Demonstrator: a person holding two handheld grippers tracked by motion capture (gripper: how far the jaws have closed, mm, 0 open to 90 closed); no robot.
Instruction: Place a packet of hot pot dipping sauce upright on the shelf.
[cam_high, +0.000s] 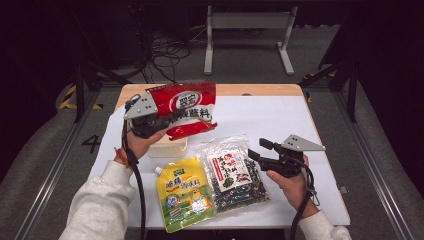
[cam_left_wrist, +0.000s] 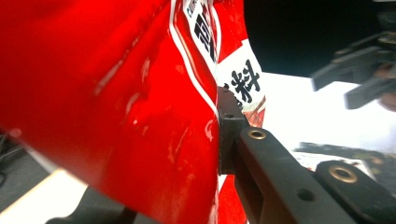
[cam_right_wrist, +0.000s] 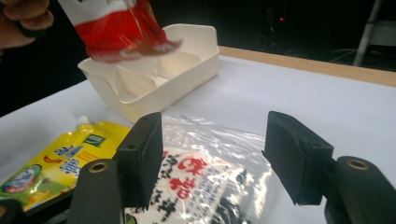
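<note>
Red bag (cam_high: 189, 109) is up off the surface (cam_high: 280, 120), clamped in the left claw (cam_high: 167, 119), hanging over the white tray (cam_high: 167, 148). Left gripper view: bag (cam_left_wrist: 116, 93) takes most of the frame, one black jaw pressed flat against its face, other jaw hidden behind the foil, so claw is closed on the bag. Right gripper view: bag's lower edge (cam_right_wrist: 126, 37) sits just above the tray (cam_right_wrist: 154, 79), not touching as far as I can tell; tray has dividers inside.

Right claw (cam_high: 256, 150) is spread wide, holding nothing, hovering at the right edge of the clear packet (cam_high: 234, 172). In its own view the claw (cam_right_wrist: 219, 156) frames the packet (cam_right_wrist: 205, 182), pads apart from it on both sides. Packet has dark contents, red and white label, lies flat.

Yellow pouch (cam_high: 184, 192) lies flat just left of the packet, spout toward the tray, edges touching or nearly so. Also visible at lower left in the right gripper view (cam_right_wrist: 51, 161).

Red bag is well apart from the right claw, across the tray's near corner.
</note>
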